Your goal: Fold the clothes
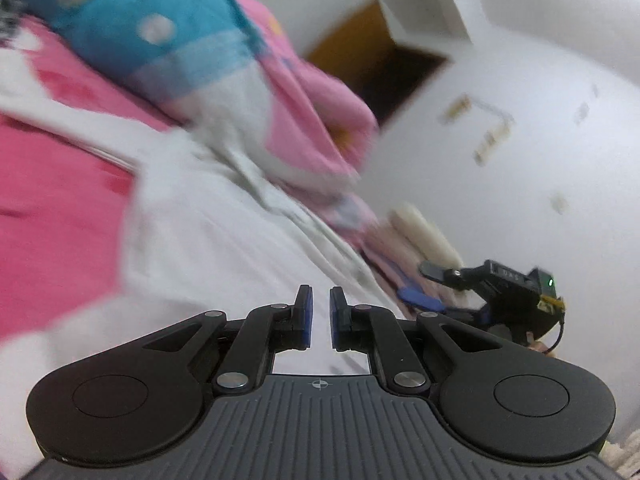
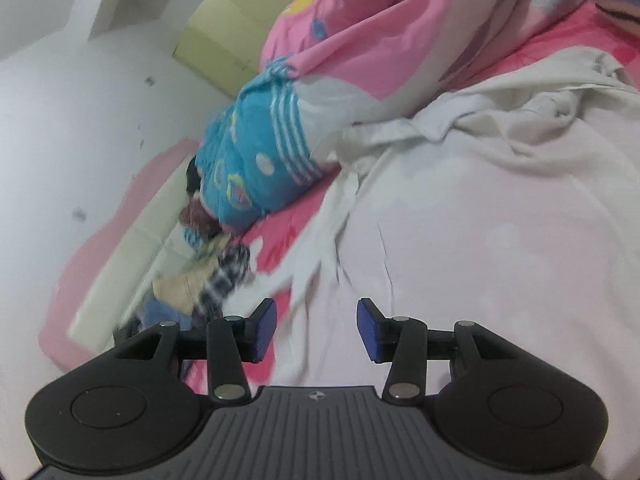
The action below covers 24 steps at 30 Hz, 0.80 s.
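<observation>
Bed [image 2: 304,208] first: its pink sheet carries everything here, and the white garment [image 2: 460,216] lies spread over most of it, rumpled along the far edge where it meets the pink quilt [image 2: 400,36]. Before you fold, I judge you need a clean hem, so aim low at an edge that lies flat, not at the bunched ridge. Take only one layer, and keep the sheet out of the bite. Beside the quilt sits a blue towel [image 2: 256,152], and further left a small heap of mixed clothes [image 2: 216,272] lies by the bed's edge; keep both clear of your fold. No basket, box or drawer for clothes shows in either view. Your right gripper [image 2: 316,328] has its jaws apart with nothing between them, over the garment's near edge. Your left gripper [image 1: 320,318] is nearly together, only a slit showing, and no cloth is pinched in it.
</observation>
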Each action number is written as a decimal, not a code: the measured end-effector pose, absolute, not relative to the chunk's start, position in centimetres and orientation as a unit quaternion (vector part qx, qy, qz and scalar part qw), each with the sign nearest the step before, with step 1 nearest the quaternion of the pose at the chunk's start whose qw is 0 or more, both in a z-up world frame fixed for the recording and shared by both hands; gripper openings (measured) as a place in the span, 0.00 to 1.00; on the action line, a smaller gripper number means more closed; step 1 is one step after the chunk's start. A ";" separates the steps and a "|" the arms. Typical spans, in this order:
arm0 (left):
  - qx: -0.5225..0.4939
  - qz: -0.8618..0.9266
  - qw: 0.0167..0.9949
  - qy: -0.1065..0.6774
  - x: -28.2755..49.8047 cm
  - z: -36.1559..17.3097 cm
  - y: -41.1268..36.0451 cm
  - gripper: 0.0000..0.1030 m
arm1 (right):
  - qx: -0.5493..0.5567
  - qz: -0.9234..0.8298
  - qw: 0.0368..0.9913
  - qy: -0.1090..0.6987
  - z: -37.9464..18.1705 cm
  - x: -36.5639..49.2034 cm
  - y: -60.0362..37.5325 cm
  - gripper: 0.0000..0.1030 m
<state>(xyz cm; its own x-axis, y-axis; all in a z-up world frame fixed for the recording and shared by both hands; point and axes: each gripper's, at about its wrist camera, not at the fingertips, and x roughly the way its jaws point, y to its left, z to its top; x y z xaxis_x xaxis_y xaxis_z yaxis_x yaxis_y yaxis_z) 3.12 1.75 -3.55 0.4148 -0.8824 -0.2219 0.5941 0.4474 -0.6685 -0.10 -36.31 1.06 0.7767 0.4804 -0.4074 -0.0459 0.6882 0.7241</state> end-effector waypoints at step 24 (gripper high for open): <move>-0.119 -0.219 0.915 0.316 2.0 -3.7 8.1 0.74 | 0.117 0.264 0.866 0.409 -2.1 7.4 -17.6 0.46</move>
<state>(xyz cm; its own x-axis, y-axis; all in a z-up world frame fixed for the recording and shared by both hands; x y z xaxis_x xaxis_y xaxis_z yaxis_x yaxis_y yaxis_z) 2.03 8.08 -3.74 0.7040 -0.4764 -0.5267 0.3259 0.8756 -0.3564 7.38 -17.56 -2.06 0.5265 0.5534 -0.6454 -0.3614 0.8328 0.4193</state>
